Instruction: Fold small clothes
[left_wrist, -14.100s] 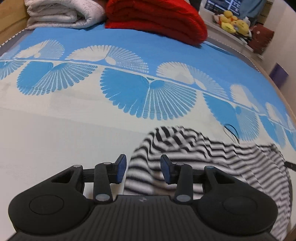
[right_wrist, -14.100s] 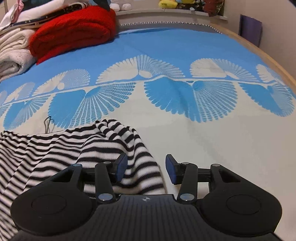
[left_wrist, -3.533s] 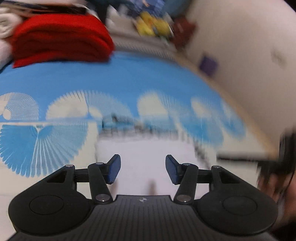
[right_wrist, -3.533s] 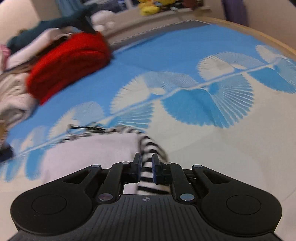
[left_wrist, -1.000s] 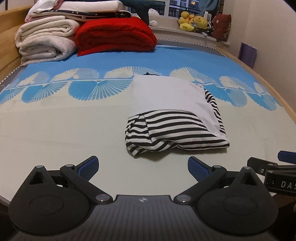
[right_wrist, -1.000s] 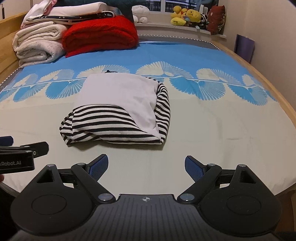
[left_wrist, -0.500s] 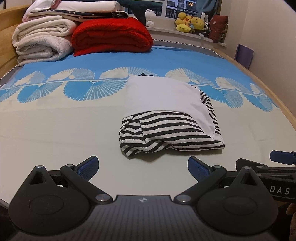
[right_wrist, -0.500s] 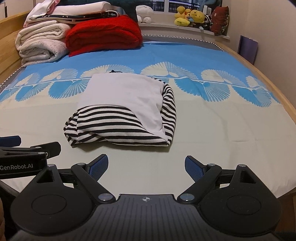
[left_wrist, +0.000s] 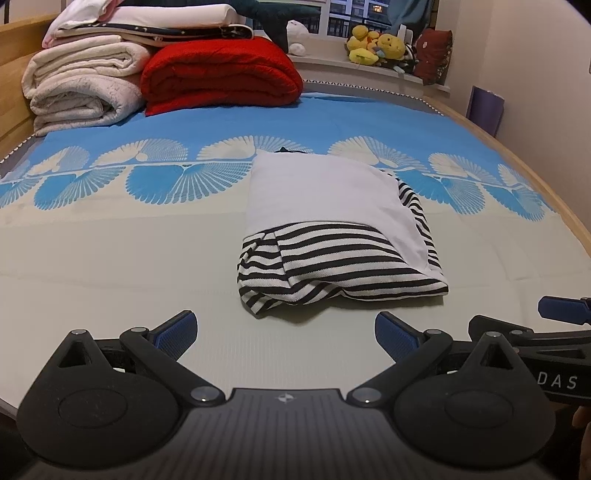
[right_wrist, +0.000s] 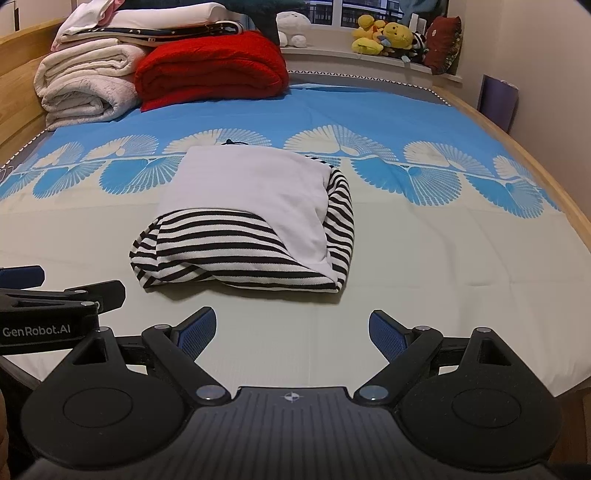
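A black-and-white striped garment (left_wrist: 332, 258) (right_wrist: 236, 254) lies folded into a compact bundle in the middle of the bed, its plain white lining turned up on top. My left gripper (left_wrist: 284, 334) hovers near the front edge of the bed, a short way before the bundle, open wide and holding nothing. My right gripper (right_wrist: 291, 330) stands alongside it, also open wide and holding nothing, with the bundle ahead and slightly left. Each gripper's side shows at the edge of the other's view.
The bed sheet (left_wrist: 110, 258) is pale at the front and blue with white fans farther back. A folded red blanket (left_wrist: 218, 74), rolled white blankets (left_wrist: 81, 92) and plush toys (left_wrist: 380, 48) sit at the far end. A wooden bed rim (right_wrist: 554, 192) and wall run along the right.
Both grippers stay open and clear of the garment. Over the last second the views have shifted slightly, so the bundle sits a little more to the left for the left gripper.
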